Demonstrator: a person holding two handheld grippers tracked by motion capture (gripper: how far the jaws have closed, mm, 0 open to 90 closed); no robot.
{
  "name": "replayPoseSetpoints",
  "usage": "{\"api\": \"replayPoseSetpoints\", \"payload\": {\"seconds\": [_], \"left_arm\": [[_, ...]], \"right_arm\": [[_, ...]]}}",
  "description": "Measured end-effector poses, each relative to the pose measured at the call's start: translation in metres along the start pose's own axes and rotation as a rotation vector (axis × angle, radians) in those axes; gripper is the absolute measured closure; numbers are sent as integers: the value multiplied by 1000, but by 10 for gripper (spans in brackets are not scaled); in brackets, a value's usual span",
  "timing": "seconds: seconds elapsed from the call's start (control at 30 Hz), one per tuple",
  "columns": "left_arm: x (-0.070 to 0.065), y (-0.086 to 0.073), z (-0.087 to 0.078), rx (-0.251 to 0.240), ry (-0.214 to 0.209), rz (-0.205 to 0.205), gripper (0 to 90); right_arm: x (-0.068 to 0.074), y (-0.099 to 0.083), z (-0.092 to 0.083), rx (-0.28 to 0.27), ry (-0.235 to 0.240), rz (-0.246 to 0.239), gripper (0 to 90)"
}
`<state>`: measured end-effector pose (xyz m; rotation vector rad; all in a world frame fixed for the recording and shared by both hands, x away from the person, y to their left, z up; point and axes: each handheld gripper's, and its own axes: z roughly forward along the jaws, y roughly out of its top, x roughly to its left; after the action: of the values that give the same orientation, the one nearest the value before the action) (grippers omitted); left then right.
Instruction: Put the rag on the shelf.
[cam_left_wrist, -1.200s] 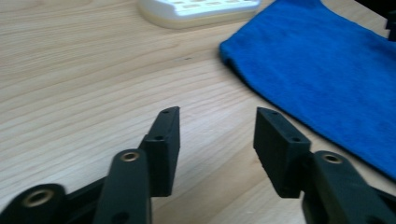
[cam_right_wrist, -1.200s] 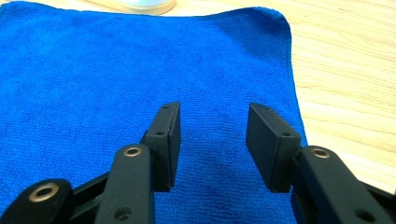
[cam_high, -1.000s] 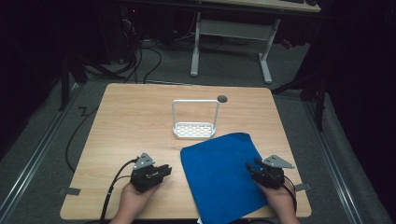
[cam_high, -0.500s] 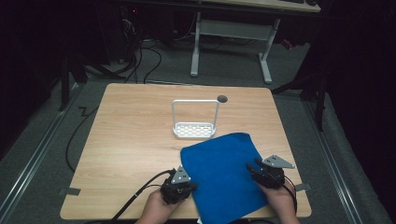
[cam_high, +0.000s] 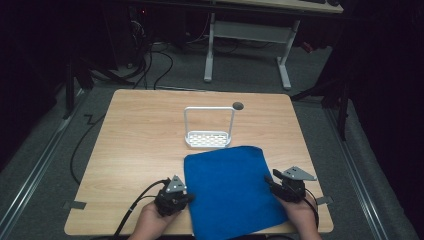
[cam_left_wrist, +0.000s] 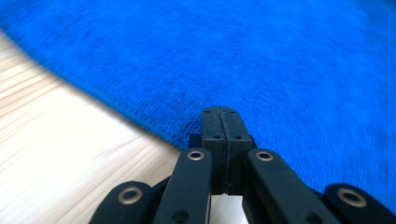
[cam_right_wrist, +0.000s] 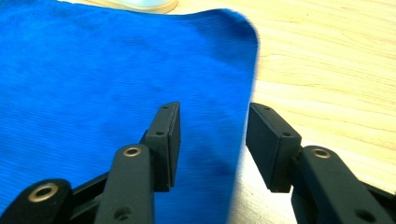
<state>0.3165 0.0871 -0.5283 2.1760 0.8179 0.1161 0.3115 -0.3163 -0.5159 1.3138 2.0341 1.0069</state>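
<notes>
The blue cloth (cam_high: 230, 192) lies flat at six o'clock on the tabletop (cam_high: 140, 145). My left gripper (cam_high: 186, 198) has its jaws clenched on the cloth's nine o'clock edge. My right gripper (cam_high: 270, 181) is released, jaws straddling its three o'clock edge. A white rack (cam_high: 208, 138) stands at twelve.

Each gripper (cam_high: 186, 198) (cam_high: 270, 180) is black with a grey three-cornered plate on top. Round metal screws sit in the jaws. A black cable (cam_high: 137, 207) trails from the left one.
</notes>
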Motion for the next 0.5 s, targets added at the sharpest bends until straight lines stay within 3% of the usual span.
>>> {"api": "replayPoseSetpoints", "payload": {"seconds": [0.2, 0.3, 0.4, 0.5], "left_arm": [[26, -10, -18, -12, 73, -64, 894], [35, -8, -23, -50, 92, -101, 847], [39, 0, -17, -96, 80, -122, 731], [43, 6, -7, -93, 83, -119, 680]], "right_arm": [[5, 2, 3, 5, 22, -1, 586], [10, 5, 8, 7, 43, 3, 649], [16, 12, 17, 20, 71, 1, 757], [22, 20, 31, 53, 67, -35, 832]]}}
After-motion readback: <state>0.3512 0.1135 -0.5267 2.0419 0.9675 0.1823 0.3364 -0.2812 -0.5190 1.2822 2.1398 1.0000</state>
